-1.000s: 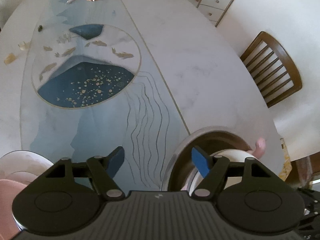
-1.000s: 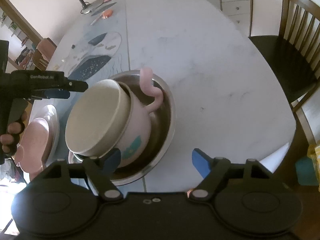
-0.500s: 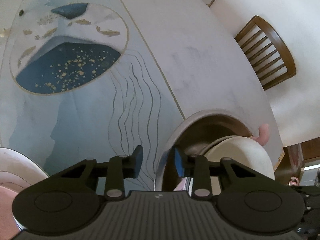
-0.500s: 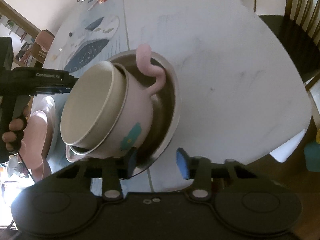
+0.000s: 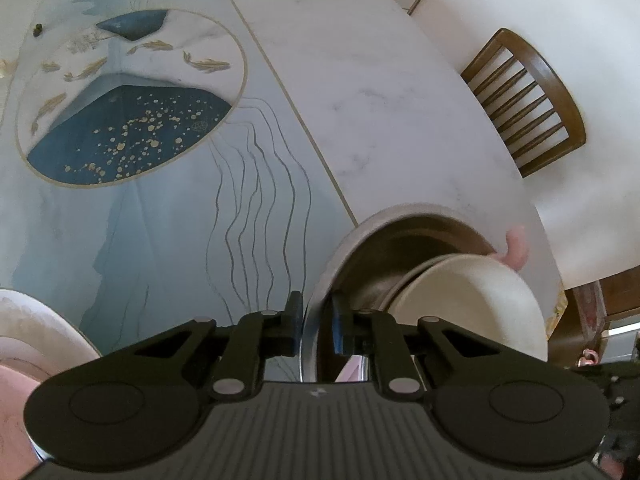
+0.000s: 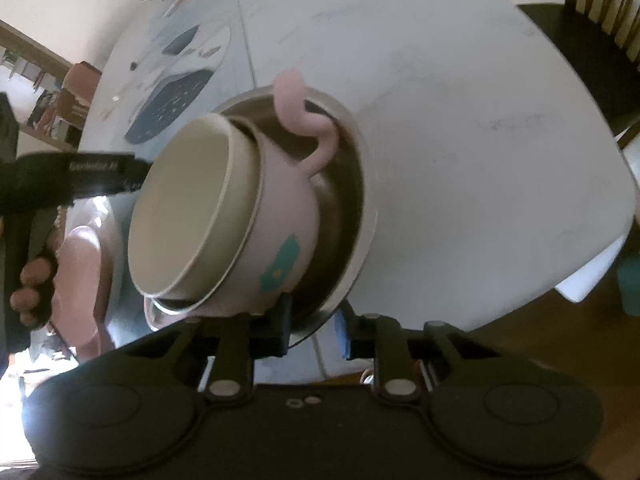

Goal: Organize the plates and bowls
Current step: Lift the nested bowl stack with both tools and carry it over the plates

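Left wrist view: left gripper (image 5: pixel 316 326) has just been closing and now pinches the rim of the wide steel bowl (image 5: pixel 360 232) on the marble table (image 5: pixel 380 100). Right gripper (image 6: pixel 313 326), also just closing, clamps the opposite rim, with the pink handled bowl (image 6: pixel 280 208) and cream bowl (image 6: pixel 180 208) nested inside. Lift evenly, I'd say, or that stack tips.

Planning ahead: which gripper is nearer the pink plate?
Left. Both jaws just closed on the steel bowl's rim: left gripper beside the pink plate, right gripper on the opposite side.
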